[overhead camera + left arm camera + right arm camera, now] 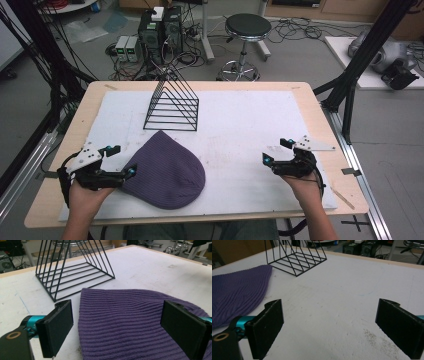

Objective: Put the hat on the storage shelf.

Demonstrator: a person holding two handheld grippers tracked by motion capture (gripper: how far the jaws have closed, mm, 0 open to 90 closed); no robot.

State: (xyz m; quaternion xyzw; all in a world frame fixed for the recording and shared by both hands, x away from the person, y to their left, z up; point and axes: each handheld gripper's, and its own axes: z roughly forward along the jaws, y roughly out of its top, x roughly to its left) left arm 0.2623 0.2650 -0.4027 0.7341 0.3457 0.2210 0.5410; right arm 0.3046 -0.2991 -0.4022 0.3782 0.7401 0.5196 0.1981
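Note:
A purple knit beanie (166,172) lies flat on the white board near the table's front left. My left gripper (119,161) stands open at the beanie's left edge. In the left gripper view the beanie (130,322) spreads between and under the two wide-apart pads, with nothing clamped. My right gripper (276,151) is open at the front right, over bare board, well apart from the beanie. In the right gripper view the beanie (235,296) lies off to the left, and my right gripper (329,327) holds nothing.
A black wire rack (172,102) with a triangular profile stands on the white board (250,130) behind the beanie; the wire rack (72,267) is close ahead of the left gripper. Beyond the table (305,87) are a stool (246,30), computer boxes and cables.

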